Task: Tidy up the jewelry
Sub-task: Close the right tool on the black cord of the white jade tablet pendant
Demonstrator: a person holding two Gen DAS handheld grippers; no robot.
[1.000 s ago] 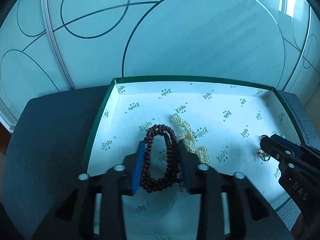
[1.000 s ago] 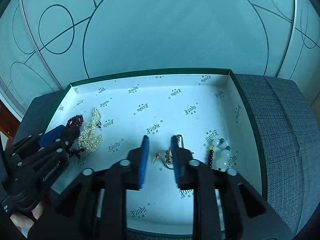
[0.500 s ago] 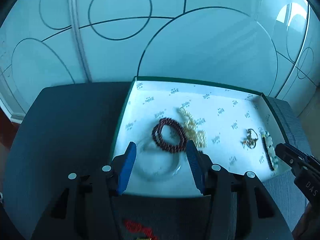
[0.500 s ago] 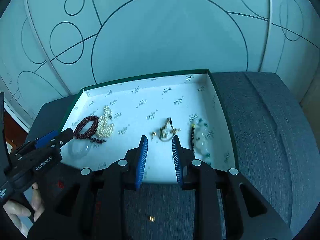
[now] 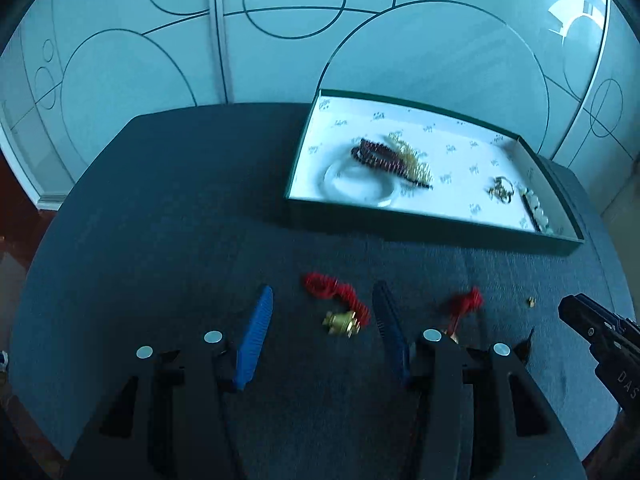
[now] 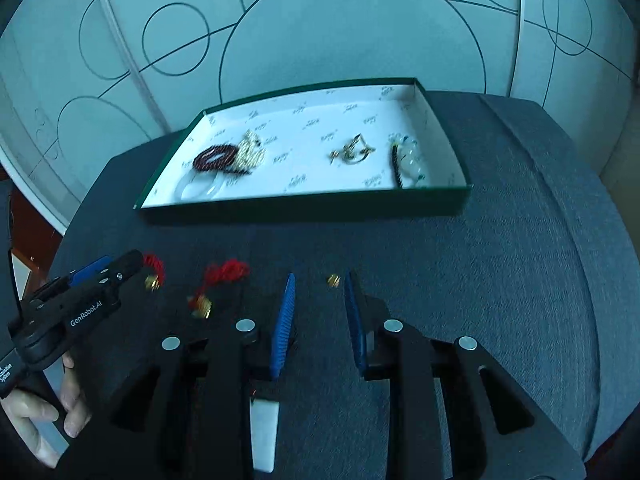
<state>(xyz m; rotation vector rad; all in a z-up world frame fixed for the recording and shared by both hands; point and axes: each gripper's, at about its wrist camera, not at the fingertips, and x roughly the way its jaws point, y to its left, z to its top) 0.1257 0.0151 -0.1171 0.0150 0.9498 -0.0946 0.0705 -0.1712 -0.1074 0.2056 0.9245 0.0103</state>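
Observation:
A green box with a white lining holds a dark red bead bracelet, a pearl strand, a clear bangle, a gold piece and a pale bead bracelet. On the dark table in front lie two red-cord gold charms and a small gold stud. My left gripper is open around the first charm. My right gripper is open just behind the stud.
The dark round table ends in a curved edge on the left. The box stands at the far side, against pale glass panels with circle lines. A grey upholstered surface lies to the right.
Both grippers have pulled back out of the box toward the near side of the table. The left has let go of the dark red bracelet and opened wide. The charms and stud have come into view.

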